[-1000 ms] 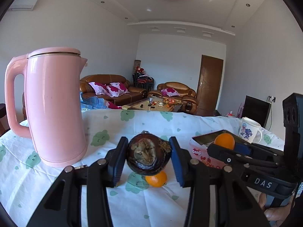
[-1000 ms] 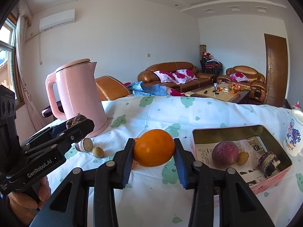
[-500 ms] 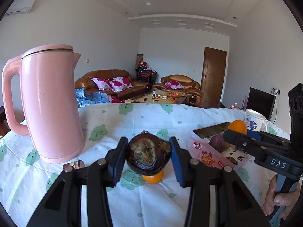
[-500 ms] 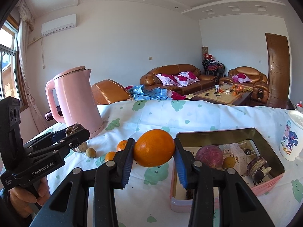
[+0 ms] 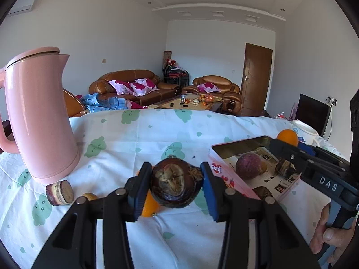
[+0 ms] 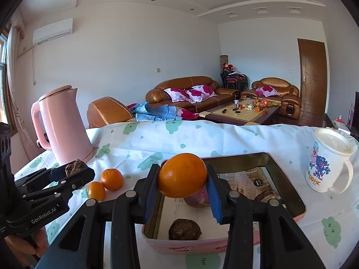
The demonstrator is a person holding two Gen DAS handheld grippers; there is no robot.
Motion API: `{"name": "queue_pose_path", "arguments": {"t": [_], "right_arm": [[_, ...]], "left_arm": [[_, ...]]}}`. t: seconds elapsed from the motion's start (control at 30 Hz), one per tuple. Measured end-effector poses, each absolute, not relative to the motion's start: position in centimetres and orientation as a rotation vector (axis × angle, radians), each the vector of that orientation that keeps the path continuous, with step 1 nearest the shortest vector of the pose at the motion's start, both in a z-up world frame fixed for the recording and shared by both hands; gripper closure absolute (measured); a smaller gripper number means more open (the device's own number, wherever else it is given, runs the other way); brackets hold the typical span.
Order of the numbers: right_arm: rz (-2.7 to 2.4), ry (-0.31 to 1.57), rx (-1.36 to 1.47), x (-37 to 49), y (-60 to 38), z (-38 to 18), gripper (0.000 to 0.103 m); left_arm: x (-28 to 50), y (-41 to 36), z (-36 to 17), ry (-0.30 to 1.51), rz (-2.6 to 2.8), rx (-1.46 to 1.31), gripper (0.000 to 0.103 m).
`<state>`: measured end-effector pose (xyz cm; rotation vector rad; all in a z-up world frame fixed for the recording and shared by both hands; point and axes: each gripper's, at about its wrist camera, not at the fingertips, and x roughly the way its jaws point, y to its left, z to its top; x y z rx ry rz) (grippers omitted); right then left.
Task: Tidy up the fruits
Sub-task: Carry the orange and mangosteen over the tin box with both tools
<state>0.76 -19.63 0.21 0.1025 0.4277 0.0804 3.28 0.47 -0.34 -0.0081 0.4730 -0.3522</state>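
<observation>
My left gripper [image 5: 176, 187] is shut on a dark brown mangosteen [image 5: 176, 186], held above the tablecloth just left of the pink tin box [image 5: 226, 174]. My right gripper [image 6: 182, 180] is shut on an orange [image 6: 182, 178] and hangs over the near left part of the tin box [image 6: 280, 168]. Inside the box lie a purple round fruit [image 5: 248, 165] and dark mangosteens [image 6: 185, 229]. Two small tangerines [image 6: 111, 178] rest on the cloth left of the box. The left gripper [image 6: 74, 174] shows in the right wrist view too.
A pink kettle [image 5: 38, 121] stands at the left of the table, with a cut purple fruit piece [image 5: 60, 192] and a small brown fruit [image 5: 89, 196] at its base. A white printed mug [image 6: 329, 161] stands right of the box. A hand [image 5: 332, 233] holds the right gripper's handle.
Both grippers have moved right across the table with their fruits. The right one now hangs over the tin box, and the left one has come up beside its left wall.
</observation>
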Motion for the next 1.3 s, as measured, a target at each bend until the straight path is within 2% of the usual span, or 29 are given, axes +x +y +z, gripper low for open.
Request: {"name": "queue_pose_path", "arguments": {"t": [0.93, 1.17, 1.3], "right_arm": [[-0.107, 0.435, 0.208, 1.4, -30.4, 0.3, 0.061], [-0.125, 0.46, 0.217, 2.3, -31.4, 0.0, 0.061], [-0.087, 0.503, 0.253, 3.1, -31.4, -0.6, 0.061]], "left_arm": [[4.9, -10.0, 1.7, 0.472, -0.478, -0.011, 0.057], [4.3, -13.4, 0.5, 0.523, -0.558, 0.013, 0.057], [3.9, -15.2, -0.5, 0.542, -0.57, 0.125, 0.057]]}}
